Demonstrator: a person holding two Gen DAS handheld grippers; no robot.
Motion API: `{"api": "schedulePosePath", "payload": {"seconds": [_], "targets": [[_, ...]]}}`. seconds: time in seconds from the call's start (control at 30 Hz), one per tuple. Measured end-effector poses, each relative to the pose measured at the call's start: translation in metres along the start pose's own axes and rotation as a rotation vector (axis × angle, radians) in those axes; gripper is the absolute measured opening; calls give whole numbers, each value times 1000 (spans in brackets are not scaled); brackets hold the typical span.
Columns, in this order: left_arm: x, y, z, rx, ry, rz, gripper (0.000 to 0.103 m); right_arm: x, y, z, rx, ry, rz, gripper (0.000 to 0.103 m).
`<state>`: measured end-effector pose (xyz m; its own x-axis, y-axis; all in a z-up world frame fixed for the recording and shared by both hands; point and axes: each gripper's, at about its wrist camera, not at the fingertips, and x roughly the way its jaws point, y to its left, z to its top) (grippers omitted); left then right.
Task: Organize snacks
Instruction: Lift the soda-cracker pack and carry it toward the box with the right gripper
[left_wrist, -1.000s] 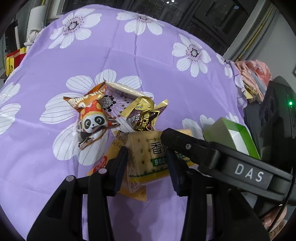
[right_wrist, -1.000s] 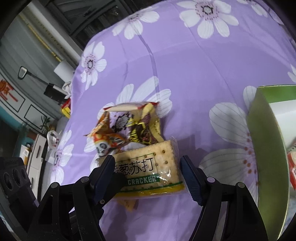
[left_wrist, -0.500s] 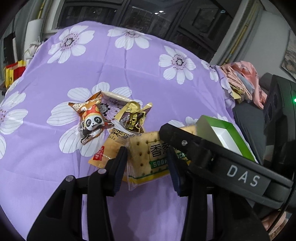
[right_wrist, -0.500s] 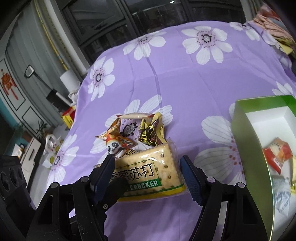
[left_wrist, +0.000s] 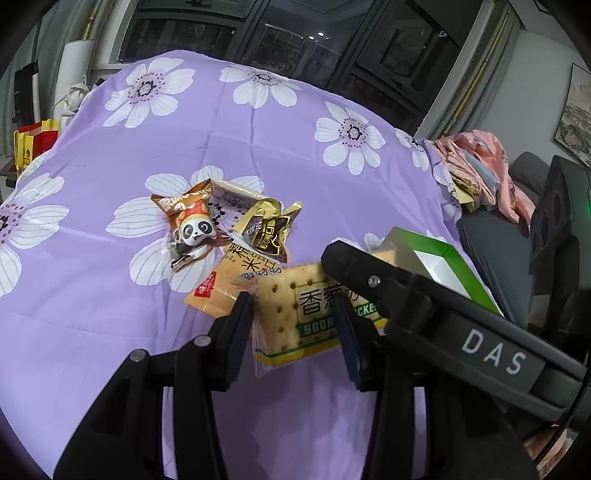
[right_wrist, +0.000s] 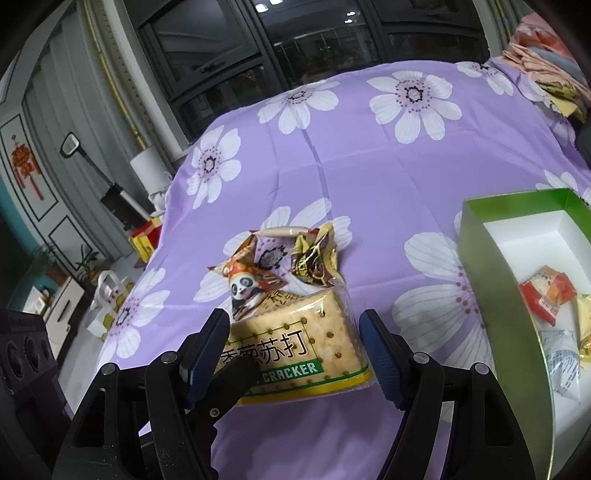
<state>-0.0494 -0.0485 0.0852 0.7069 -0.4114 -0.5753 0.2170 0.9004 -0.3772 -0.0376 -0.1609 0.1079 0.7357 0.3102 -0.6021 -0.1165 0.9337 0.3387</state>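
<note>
Left gripper (left_wrist: 295, 325) clamps the cracker pack (left_wrist: 295, 314), the right gripper (left_wrist: 424, 306) crossing over it; panda packet (left_wrist: 192, 232) lies farther left, green box (left_wrist: 436, 258) at right

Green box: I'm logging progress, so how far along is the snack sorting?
Done: several packets lie in the green box. In hand: the left gripper and right gripper both appear to clasp the cracker pack. Left: the panda packet, gold packet and orange packet lie on the purple cloth.

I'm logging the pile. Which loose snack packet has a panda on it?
The orange packet at the pile's left edge; the gold-and-brown packet beside it and the soda cracker pack show none.
</note>
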Motion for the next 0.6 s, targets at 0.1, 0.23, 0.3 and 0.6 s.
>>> {"api": "schedulePosePath", "payload": {"seconds": [0.1,0.23,0.3,0.6], "targets": [[-1,-4,-1,25,-13,4,46,-5,-3,-5,39,-18,12,75],[1,-7,-2,37,-23,4,46,-8,-9,-7,73,-28,13,75],[2,-8,-2,35,-7,-12,46,-11,-7,-7,48,-26,-6,75],[0,-12,-3,45,-24,-26,46,-18,-6,-6,40,-29,-29,75]]}}
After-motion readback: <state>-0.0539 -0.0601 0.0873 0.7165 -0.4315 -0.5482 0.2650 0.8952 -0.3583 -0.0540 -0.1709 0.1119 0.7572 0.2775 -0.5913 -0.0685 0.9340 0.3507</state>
